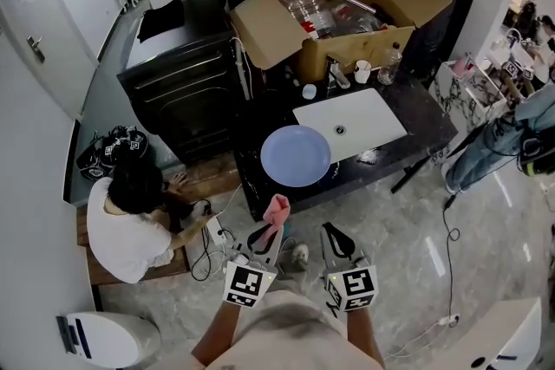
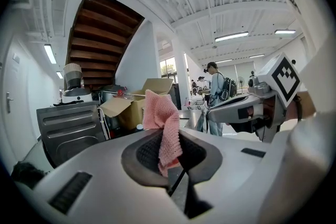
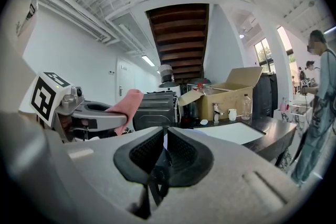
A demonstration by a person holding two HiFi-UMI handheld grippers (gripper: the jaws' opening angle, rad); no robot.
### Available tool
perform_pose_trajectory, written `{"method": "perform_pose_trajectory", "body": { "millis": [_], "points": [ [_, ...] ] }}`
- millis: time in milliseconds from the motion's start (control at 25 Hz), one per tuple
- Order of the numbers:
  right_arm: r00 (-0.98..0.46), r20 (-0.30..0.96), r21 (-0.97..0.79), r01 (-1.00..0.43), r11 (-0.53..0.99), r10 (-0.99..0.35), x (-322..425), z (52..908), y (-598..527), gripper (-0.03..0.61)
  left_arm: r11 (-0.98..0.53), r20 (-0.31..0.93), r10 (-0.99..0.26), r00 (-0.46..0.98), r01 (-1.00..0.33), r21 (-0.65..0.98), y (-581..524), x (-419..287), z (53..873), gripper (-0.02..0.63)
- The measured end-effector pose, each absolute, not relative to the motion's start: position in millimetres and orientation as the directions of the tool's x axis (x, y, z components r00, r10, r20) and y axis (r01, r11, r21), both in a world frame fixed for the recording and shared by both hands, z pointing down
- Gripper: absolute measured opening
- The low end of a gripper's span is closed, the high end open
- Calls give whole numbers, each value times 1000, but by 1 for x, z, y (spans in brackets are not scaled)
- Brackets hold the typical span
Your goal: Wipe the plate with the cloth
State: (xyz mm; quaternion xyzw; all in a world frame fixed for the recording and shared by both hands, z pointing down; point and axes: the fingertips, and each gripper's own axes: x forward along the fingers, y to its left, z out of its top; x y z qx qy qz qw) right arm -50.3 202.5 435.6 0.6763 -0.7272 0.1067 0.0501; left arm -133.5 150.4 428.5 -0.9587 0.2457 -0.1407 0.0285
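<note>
A round light-blue plate lies flat on the dark counter, close to its near edge and left of the white sink. My left gripper is shut on a pink knitted cloth, held just short of the counter's near edge, below the plate. In the left gripper view the cloth stands up out of the jaws and folds over. My right gripper hangs beside it to the right, shut with nothing between the pads. From the right gripper view the cloth shows at the left.
An open cardboard box of bottles stands behind the sink, with a white cup and a clear bottle before it. A black oven unit is at the left. A person crouches on the floor at the left; another stands at the right.
</note>
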Motion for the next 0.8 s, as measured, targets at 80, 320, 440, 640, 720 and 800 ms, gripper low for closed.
{"method": "perform_pose_trajectory", "body": {
  "millis": [80, 320, 440, 640, 720, 800],
  "points": [
    [-85, 221, -87, -994, 67, -972, -42, 436, 192, 26, -875, 257, -484, 837, -469, -120, 139, -125, 429, 34],
    [-95, 243, -89, -993, 75, -965, -16, 443, 158, 26, -866, 275, -498, 822, -489, -104, 102, -104, 438, 34],
    [-108, 254, -96, -992, 86, -961, -3, 447, 136, 26, -860, 287, -507, 813, -501, -102, 81, -94, 442, 34],
    [-143, 275, -113, -987, 115, -951, 16, 453, 100, 26, -845, 312, -526, 791, -528, -86, 50, -80, 448, 34],
    [-156, 284, -118, -985, 128, -946, 21, 456, 85, 26, -840, 320, -532, 784, -537, -80, 37, -75, 450, 34],
    [-170, 292, -120, -983, 141, -941, 24, 456, 71, 26, -835, 328, -536, 778, -545, -72, 24, -71, 452, 34]
  ]
}}
